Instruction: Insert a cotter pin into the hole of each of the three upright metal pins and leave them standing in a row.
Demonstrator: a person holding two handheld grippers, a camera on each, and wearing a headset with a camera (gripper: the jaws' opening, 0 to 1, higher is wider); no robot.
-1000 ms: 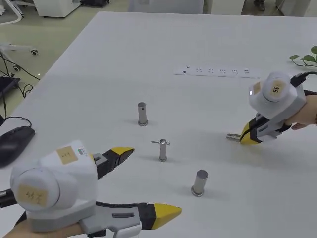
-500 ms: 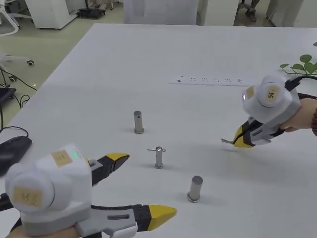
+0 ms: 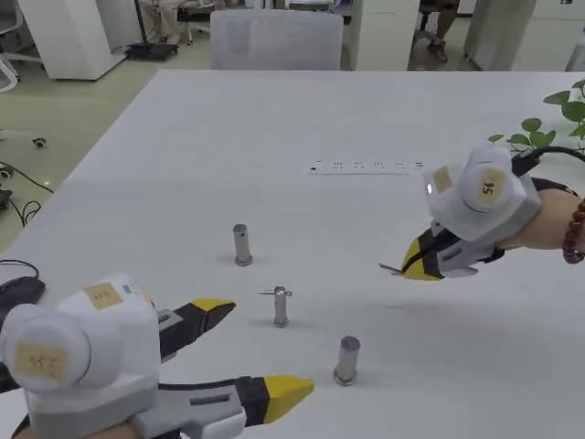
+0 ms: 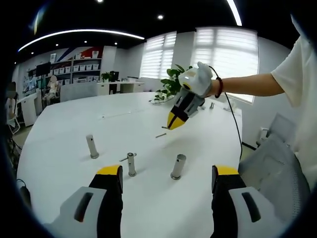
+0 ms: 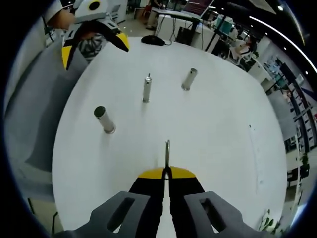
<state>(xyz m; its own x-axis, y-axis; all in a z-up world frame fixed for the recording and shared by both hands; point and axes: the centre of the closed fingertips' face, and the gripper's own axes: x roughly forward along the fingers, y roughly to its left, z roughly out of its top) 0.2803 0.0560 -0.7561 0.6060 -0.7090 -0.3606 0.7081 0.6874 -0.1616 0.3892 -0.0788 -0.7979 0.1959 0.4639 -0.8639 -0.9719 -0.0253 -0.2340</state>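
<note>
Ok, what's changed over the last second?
The right gripper, jaws shut on a cotter pin, rose clear of the table and eased toward the three metal pins. The left gripper stayed open and idle; the pins stand unmoved, the middle one already pinned.

A wide white tabletop [image 3: 274, 128] runs to a far edge where a grey chair [image 3: 276, 40] stands. A white power strip [image 3: 366, 167] lies toward that edge, with a leafy plant [image 3: 533, 125] at the right edge. Pale green floor [image 3: 64, 105] and a white cabinet [image 3: 69, 32] lie beyond the left edge. Windows with blinds [image 4: 225, 52] glow, and a curved light strip [image 4: 79, 33] crosses the dark ceiling
</note>
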